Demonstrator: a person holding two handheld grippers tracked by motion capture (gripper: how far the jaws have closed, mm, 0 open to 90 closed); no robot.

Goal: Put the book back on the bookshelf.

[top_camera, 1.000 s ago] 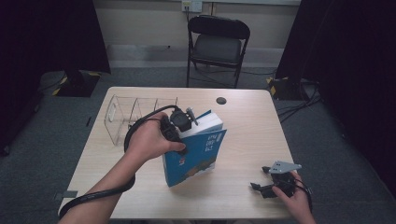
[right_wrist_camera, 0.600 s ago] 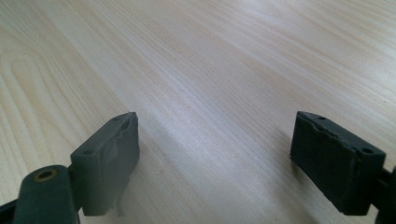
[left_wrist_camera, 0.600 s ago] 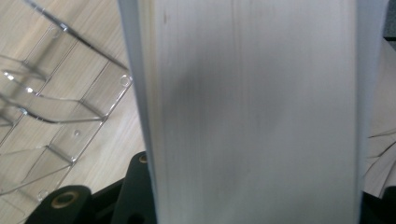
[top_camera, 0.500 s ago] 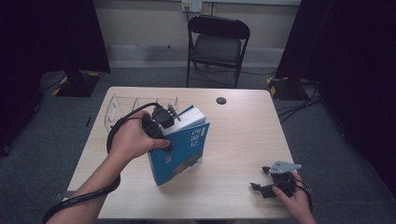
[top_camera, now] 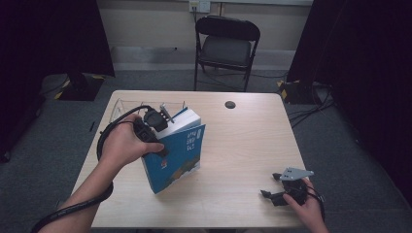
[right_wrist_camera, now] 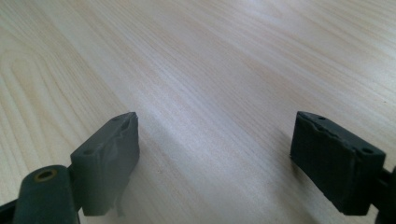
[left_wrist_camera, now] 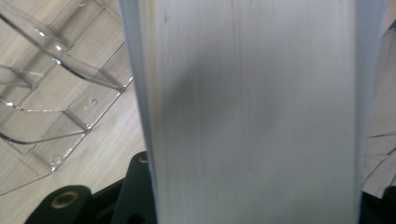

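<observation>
**Desk:** How do your hands sit?

**Me:** My left forearm comes in from the near left edge and angles toward the middle of the table (top_camera: 243,141). The left hand (top_camera: 124,143) is wrapped around the left gripper (top_camera: 154,127), knuckles up, with the cable (top_camera: 104,141) looping round the wrist. That gripper is clamped on the book (top_camera: 177,150) at its top far corner. My right hand (top_camera: 303,201) rests at the near right corner with the right gripper (top_camera: 272,196) pointing left, low over the wood. Its jaws stand wide apart with nothing between them, just bare table (right_wrist_camera: 210,70) beneath.

**Desk:** Anything close by or blocking?

**Me:** A clear plastic rack (top_camera: 127,106) sits at the far left, just behind my left hand. In the left gripper view its dividers (left_wrist_camera: 60,84) lie just beside the book. A small dark disc (top_camera: 230,104) lies on the far middle of the table, well apart. A black folding chair (top_camera: 226,46) stands beyond the far edge.

**Desk:** And the book itself?

**Me:** It stands left of centre, tilted, with its lower edge near the table; I cannot tell whether it touches. The cover is blue with white lettering and a green and yellow picture low down. The white page block (left_wrist_camera: 252,112) faces the left gripper's camera, thick and closed.
</observation>
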